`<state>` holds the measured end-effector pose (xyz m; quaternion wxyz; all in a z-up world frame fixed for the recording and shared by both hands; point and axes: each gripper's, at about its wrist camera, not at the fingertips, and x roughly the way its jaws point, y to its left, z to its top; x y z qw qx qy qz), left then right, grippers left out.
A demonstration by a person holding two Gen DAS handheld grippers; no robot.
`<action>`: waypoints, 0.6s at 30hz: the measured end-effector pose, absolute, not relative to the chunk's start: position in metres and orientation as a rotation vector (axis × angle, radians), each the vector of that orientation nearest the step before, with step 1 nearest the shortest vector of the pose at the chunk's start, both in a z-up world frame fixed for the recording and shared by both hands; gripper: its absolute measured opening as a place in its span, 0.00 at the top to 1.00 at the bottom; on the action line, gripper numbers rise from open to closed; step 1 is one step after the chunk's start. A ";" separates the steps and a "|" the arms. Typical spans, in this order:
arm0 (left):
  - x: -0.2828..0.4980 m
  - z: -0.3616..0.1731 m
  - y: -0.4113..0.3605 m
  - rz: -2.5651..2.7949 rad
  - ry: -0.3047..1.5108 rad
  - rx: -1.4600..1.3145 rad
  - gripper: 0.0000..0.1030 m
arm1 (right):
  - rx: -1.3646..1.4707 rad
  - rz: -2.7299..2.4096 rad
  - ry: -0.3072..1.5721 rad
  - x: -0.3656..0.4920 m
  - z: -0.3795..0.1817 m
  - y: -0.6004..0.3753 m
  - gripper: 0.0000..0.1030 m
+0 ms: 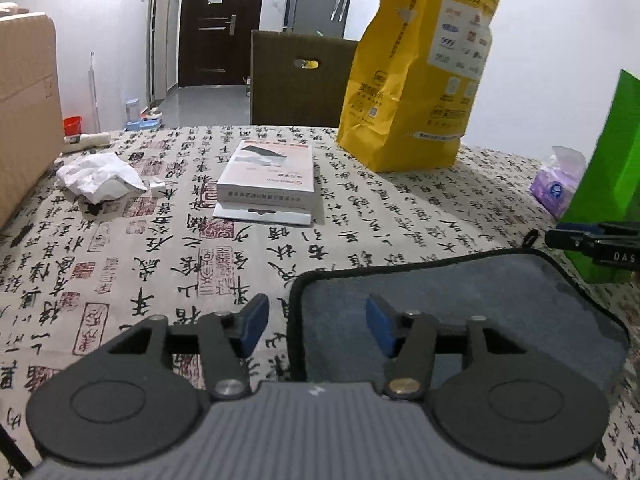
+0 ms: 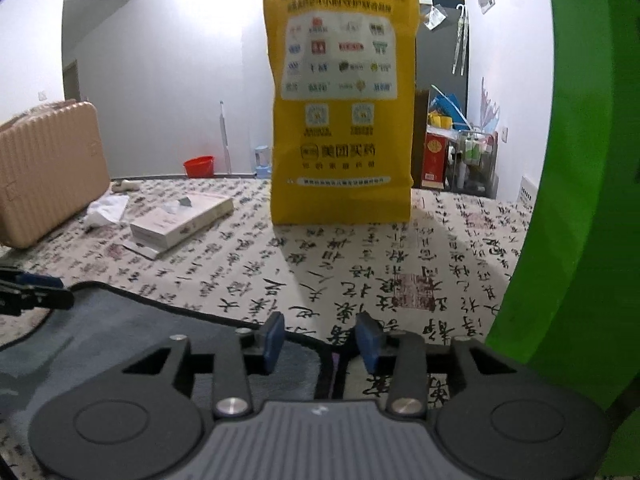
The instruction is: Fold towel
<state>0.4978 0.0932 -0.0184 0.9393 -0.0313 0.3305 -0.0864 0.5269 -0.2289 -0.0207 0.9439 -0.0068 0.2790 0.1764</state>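
A dark grey towel (image 1: 460, 312) with black trim lies flat on the calligraphy-print tablecloth (image 1: 160, 264). My left gripper (image 1: 317, 326) is open and empty, hovering over the towel's far-left corner, its jaws straddling the left edge. In the right wrist view the towel (image 2: 120, 332) fills the lower left. My right gripper (image 2: 319, 340) is open and empty over the towel's far-right corner, its jaws straddling the trim. The right gripper's tip shows at the right edge of the left wrist view (image 1: 592, 242). The left gripper's tip shows at the left edge of the right wrist view (image 2: 36, 292).
A tall yellow paper bag (image 1: 416, 68) stands at the far middle of the table. A white box (image 1: 268, 176), crumpled tissue (image 1: 100, 176) and a beige suitcase (image 2: 48, 172) sit to the left. A green bag (image 2: 580, 184) and purple tissue pack (image 1: 556, 188) stand at the right.
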 end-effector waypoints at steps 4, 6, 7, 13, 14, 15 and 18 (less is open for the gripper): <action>0.483 -0.012 0.088 -0.179 0.662 -0.052 0.35 | -0.004 0.372 0.555 0.511 -0.012 -0.231 0.53; 0.478 -0.010 0.087 -0.175 0.662 -0.052 0.32 | -0.001 0.376 0.556 0.504 -0.010 -0.232 0.50; 0.475 -0.009 0.086 -0.170 0.663 -0.053 0.26 | 0.001 0.376 0.558 0.501 -0.009 -0.233 0.50; 0.458 -0.003 0.088 -0.099 0.656 -0.073 0.04 | -0.013 0.378 0.559 0.481 -0.005 -0.234 0.19; 0.455 -0.002 0.089 -0.093 0.656 -0.083 0.04 | -0.019 0.376 0.553 0.478 -0.004 -0.233 0.16; 0.452 -0.001 0.090 -0.092 0.656 -0.092 0.04 | -0.023 0.373 0.547 0.473 -0.004 -0.233 0.15; 0.441 0.001 0.090 -0.080 0.648 -0.101 0.04 | -0.023 0.375 0.548 0.460 -0.001 -0.235 0.15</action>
